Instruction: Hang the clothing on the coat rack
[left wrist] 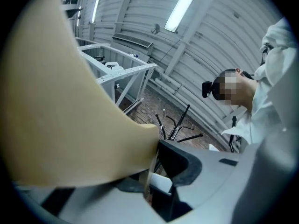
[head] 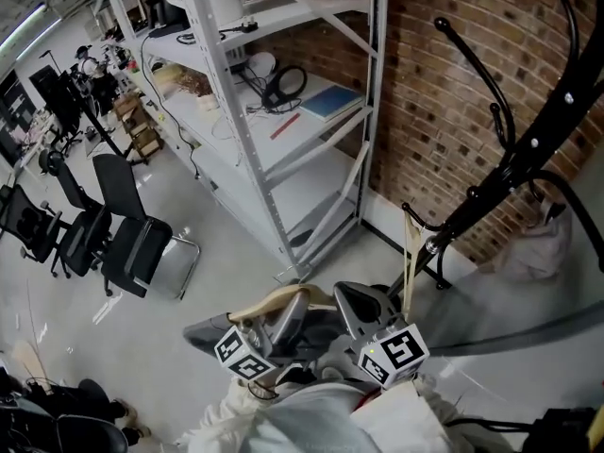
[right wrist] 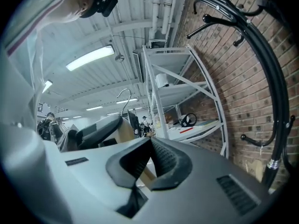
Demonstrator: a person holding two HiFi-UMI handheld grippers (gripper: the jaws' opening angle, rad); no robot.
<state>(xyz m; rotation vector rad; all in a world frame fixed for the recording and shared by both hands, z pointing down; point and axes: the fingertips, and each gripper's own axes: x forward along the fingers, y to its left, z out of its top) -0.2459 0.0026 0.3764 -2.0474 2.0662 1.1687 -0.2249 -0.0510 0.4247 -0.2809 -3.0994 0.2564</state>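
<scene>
I had my left gripper (left wrist: pixel 156 146) clamped on the wooden hanger (left wrist: pixel 56 101), whose broad tan arm filled most of the left gripper view and sat hard against the dark pad. My right gripper (right wrist: pixel 150 146) was nearly closed too, its jaws pinching a thin pale wooden piece. I took it for part of the same hanger, though I could not be sure. The two grippers were close together, low in the head view. The clothing (head: pixel 311 418) was white and grey and lay bunched just beneath them. I could not tell how it sat on the hanger. The black coat rack (head: pixel 510 173) stood to my right against the brick wall (head: pixel 444 83), apart from the hanger. A white shelf unit (head: pixel 222 92) stood ahead, with office chairs (head: pixel 132 243) to my left.
</scene>
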